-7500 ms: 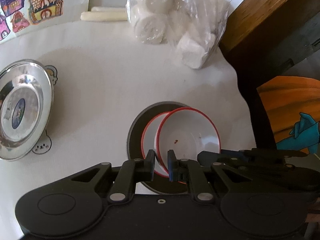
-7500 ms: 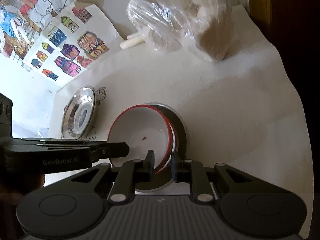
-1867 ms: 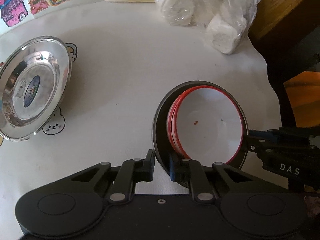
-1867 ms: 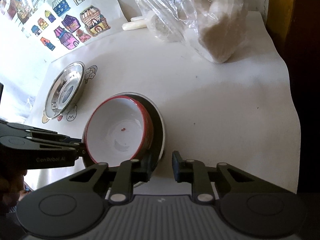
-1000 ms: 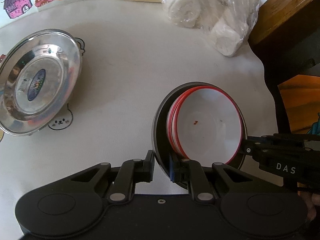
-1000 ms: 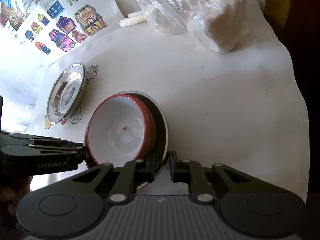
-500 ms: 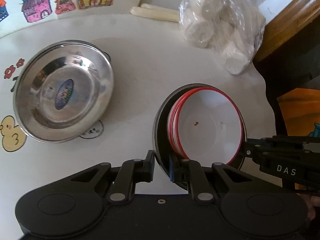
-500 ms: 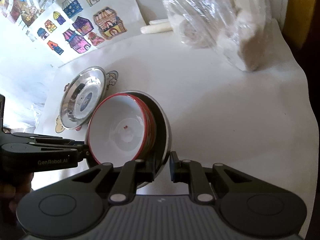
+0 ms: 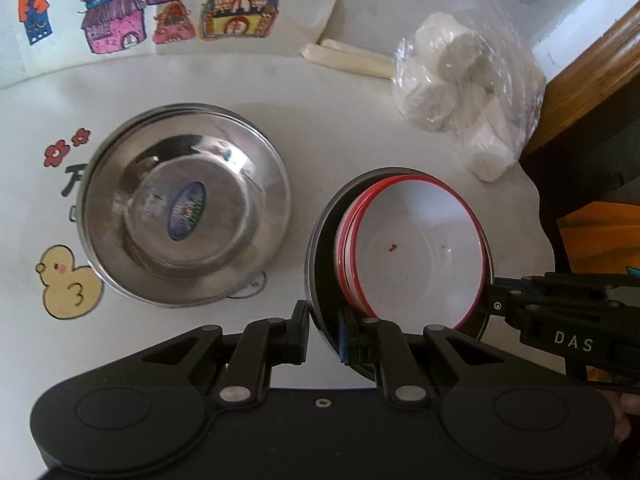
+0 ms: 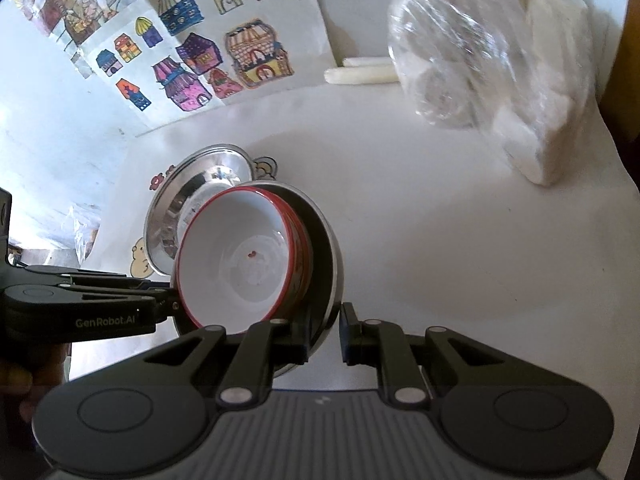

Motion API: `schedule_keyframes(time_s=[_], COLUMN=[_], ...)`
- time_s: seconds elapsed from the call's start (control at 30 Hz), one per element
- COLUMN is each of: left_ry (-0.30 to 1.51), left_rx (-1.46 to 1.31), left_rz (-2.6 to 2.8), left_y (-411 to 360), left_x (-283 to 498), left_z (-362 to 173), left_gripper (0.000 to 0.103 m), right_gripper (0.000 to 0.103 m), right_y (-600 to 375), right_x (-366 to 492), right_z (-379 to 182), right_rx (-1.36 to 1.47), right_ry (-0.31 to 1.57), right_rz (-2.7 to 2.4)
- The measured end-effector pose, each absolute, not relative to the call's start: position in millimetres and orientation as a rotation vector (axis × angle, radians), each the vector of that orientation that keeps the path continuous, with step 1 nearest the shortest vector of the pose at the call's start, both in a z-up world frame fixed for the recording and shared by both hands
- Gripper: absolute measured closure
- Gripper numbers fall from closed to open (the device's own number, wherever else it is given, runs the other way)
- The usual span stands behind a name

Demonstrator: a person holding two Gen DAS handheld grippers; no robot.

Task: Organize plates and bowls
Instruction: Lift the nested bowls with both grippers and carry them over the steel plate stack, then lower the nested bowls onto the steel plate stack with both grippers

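Observation:
Two white bowls with red rims (image 9: 416, 252) sit nested in a dark steel dish (image 9: 320, 240). My left gripper (image 9: 323, 314) is shut on the dish's near left rim. The right gripper (image 9: 496, 304) pinches the opposite rim. In the right wrist view the right gripper (image 10: 325, 320) clamps the steel dish (image 10: 334, 268), with the white bowls (image 10: 240, 260) inside and the left gripper (image 10: 172, 304) at the far rim. The stack hangs a little above the white cloth. A second, shiny steel dish (image 9: 184, 216) with a blue label lies on the cloth just left of the stack, partly behind the stack in the right wrist view (image 10: 192, 200).
A clear bag of white rolls (image 9: 460, 92) and two pale sticks (image 9: 348, 58) lie at the back right. Sheets with coloured house drawings (image 9: 160, 12) stand behind. A wooden frame (image 9: 592, 72) and the cloth's edge (image 9: 536, 208) bound the right side.
Both grippers have carried the stacked dish up and to the left. The shiny steel dish has come much closer to it and now sits right beside it.

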State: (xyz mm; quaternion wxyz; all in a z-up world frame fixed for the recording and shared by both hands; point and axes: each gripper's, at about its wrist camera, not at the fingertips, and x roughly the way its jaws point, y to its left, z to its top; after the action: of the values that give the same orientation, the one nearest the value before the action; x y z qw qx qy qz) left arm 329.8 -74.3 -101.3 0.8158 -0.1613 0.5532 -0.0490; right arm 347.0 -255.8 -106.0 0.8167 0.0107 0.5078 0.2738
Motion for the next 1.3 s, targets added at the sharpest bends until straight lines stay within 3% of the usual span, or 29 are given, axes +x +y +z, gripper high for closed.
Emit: schedule_keyframes(time_s=[1.3], left_ry=[1.162], left_rx=[-0.391], left_rz=[-0.013], left_y=[38], left_x=[355], left_z=[-110], left_gripper=[0.089], right_gripper=[0.087], right_y=[-139], right_x=[387], right_z=[-103], right_rx=[-0.040], right_ry=[1.067], right_rz=[0.649])
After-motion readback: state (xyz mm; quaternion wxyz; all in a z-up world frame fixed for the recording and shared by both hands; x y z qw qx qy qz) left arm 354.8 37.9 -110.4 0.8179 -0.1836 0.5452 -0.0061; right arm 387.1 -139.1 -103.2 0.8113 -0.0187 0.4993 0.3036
